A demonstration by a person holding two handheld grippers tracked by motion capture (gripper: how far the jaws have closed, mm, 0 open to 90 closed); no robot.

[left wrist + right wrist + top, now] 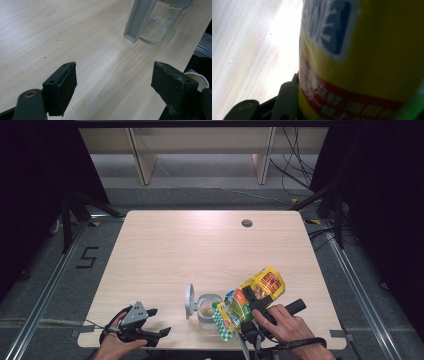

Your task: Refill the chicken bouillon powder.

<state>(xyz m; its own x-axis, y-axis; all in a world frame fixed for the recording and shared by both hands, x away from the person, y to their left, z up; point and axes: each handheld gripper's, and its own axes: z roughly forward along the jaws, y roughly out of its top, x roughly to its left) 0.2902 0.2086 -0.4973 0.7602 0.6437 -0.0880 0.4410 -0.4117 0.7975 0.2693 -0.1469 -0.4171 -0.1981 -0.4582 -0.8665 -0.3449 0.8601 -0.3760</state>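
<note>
Snack bag gripped over an open jar

Snack bag (260, 287), yellow with a red band, sits clamped in our right tongs (250, 300), tilted above the wooden surface (200, 250) near its front edge, its lower end just beside the clear jar (207, 306). The jar's grey lid (189, 301) stands flipped open. Our left tongs (161, 332) rest low at the front left, spread wide and grasping nothing.

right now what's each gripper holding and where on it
The right gripper grips the yellow snack bag around its middle, tipped toward the open jar. The left gripper is open, holding nothing.
</note>
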